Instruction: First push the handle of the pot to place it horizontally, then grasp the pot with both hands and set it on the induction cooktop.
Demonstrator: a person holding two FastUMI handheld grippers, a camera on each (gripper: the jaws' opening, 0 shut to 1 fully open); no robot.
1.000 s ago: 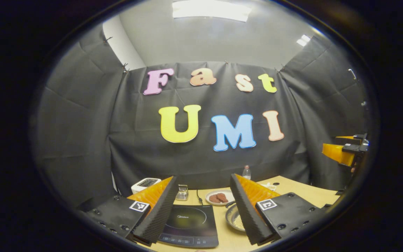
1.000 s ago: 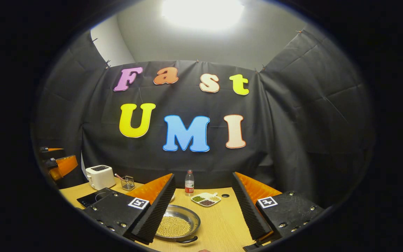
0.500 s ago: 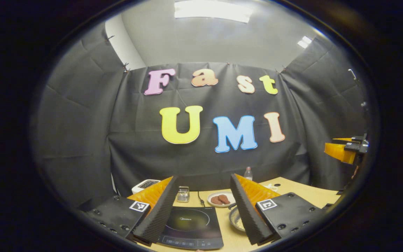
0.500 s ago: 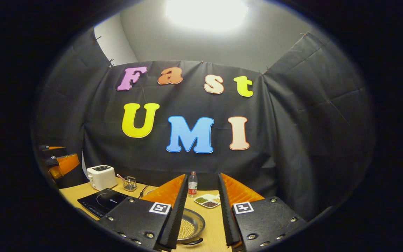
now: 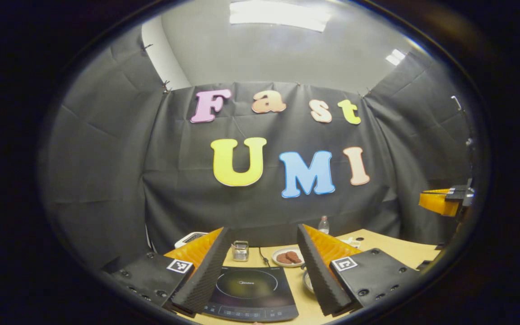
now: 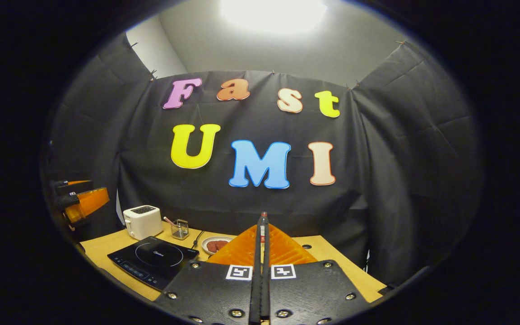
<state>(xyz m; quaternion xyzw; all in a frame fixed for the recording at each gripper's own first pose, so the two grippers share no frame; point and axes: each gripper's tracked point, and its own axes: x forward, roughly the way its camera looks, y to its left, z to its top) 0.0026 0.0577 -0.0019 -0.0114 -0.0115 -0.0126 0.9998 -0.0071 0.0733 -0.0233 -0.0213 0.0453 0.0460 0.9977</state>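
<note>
In the right gripper view the right gripper [image 6: 260,225], with its orange, black-padded fingers, is sitting pressed together with nothing between the pads, raised over the pale wooden table [image 6: 332,264]; in the left gripper view the left gripper [image 5: 262,234] is holding its ribbed black pads wide apart and empty, and the right gripper is showing again far to the right of the cooktop, held high [image 5: 440,201]; the black glass induction cooktop [image 5: 251,291] is lying on the table [image 5: 395,246] between the left gripper's fingers, and the silver metal pot [image 5: 307,280] is resting on the table just right of the cooktop, mostly hidden behind the left gripper's right-hand finger, so I cannot tell how its handle is lying; just behind the cooktop a small white plate with brown patties [image 5: 288,257] is sitting, with a small wire mesh holder [image 5: 240,250] behind the cooktop's far left corner; in the right gripper view a white toaster [image 6: 142,221] is standing behind the cooktop [image 6: 154,262], beside the holder [image 6: 179,229], and the left gripper [image 6: 81,203] is hanging above the table's edge to the left of the cooktop.
</note>
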